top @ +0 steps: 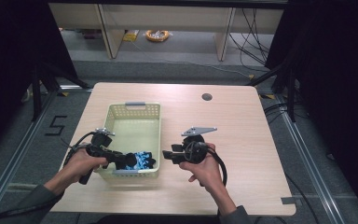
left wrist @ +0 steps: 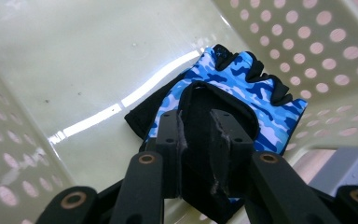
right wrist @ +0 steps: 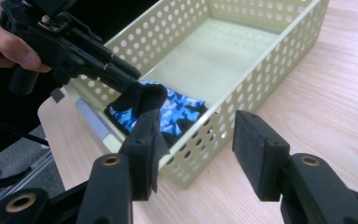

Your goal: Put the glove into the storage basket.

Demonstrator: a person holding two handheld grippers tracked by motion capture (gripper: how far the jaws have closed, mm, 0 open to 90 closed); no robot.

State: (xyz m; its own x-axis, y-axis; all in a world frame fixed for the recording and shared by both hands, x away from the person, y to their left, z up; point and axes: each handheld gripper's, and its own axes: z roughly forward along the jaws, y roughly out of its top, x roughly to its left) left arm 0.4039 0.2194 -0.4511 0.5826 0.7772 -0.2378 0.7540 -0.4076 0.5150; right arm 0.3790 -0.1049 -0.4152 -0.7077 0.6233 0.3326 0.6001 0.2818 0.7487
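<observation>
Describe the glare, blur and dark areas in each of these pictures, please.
High view: dark at both sides, evenly lit table, slightly soft. Left gripper view: a bright curved glare streak crosses the basket floor; the near pads are blurred, the camouflage glove is sharp. Right gripper view: the near pads look soft, with darkness behind the left hand-held gripper.

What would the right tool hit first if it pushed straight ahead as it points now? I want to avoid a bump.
Probably the basket: the open right tool points at its perforated near wall, with bare table between. Beyond that wall lies the blue camouflage glove, held by the left tool. Depth is uncertain.
</observation>
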